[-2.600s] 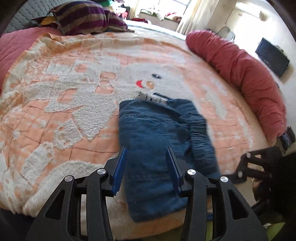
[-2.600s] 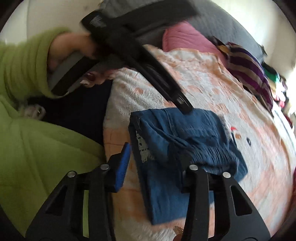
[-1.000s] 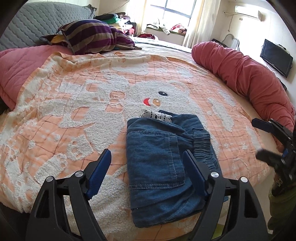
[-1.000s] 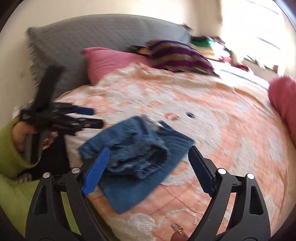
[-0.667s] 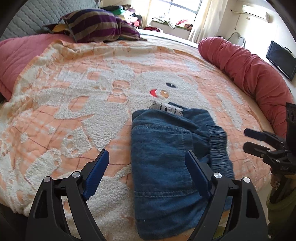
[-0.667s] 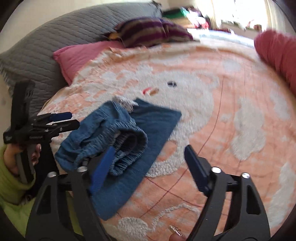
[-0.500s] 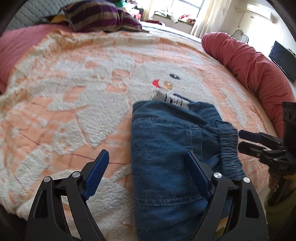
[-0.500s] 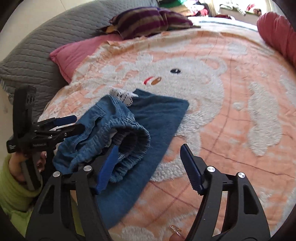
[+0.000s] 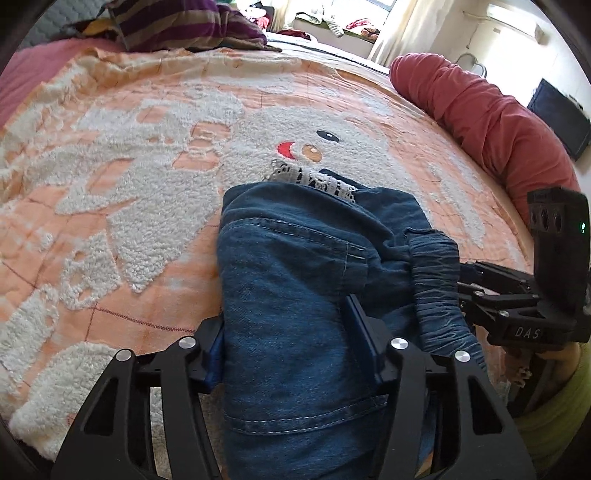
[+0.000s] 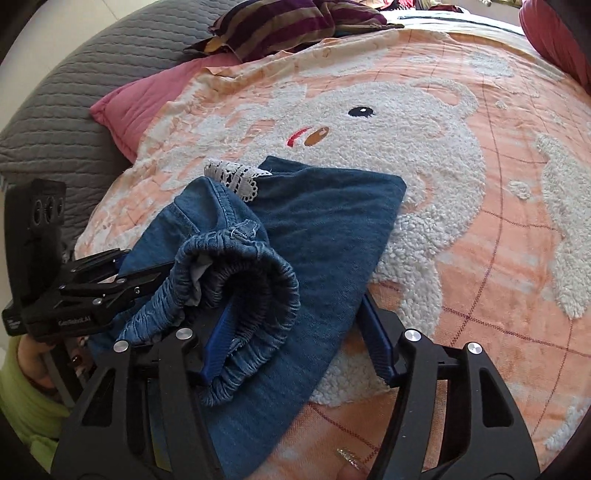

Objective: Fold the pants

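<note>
The folded blue denim pants (image 9: 295,280) with a white lace hem (image 9: 314,181) lie on the orange bear blanket near the bed's near edge. My left gripper (image 9: 288,332) straddles the folded bundle, its jaws narrowed around the near part of it. The pants also show in the right wrist view (image 10: 314,221), with the elastic waistband (image 10: 251,273) bulging up. My right gripper (image 10: 295,332) has one finger inside the waistband roll and the other outside the flat layer, jaws still apart. Each gripper shows in the other's view, at the bundle's side (image 9: 491,291) (image 10: 99,280).
The orange blanket (image 9: 129,166) covers a round bed. A red bolster (image 9: 480,110) lies along the right edge. A striped pillow (image 10: 280,26), a pink pillow (image 10: 147,99) and a grey quilted headboard (image 10: 55,96) are at the back. A TV (image 9: 557,114) hangs on the wall.
Both grippers have moved in onto the pants. The left jaws have narrowed around the bundle. The right gripper has slid one finger into the waistband roll.
</note>
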A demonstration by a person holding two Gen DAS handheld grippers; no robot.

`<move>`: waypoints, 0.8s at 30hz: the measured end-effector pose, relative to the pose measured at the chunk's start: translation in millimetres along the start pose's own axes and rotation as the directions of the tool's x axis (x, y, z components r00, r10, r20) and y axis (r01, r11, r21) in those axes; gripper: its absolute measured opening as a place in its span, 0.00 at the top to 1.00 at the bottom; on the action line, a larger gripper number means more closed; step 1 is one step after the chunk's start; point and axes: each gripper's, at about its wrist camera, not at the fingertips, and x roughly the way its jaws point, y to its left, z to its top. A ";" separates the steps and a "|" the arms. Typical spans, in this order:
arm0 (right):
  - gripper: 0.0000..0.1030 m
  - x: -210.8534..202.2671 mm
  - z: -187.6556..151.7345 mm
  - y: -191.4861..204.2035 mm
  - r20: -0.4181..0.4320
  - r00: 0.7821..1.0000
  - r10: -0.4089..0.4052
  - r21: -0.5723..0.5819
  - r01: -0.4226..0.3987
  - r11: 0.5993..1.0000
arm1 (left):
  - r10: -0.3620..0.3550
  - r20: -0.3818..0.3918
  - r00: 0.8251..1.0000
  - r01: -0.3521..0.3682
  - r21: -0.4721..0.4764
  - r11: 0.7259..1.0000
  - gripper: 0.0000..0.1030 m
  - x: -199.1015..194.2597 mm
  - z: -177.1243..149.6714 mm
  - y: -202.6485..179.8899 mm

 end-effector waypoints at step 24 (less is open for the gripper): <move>0.90 -10.6 75.8 21.6 0.192 0.981 -0.033 -0.197 0.072 0.978 | 0.042 0.133 0.990 -0.043 0.004 0.999 0.71 -9.3 65.6 -1.8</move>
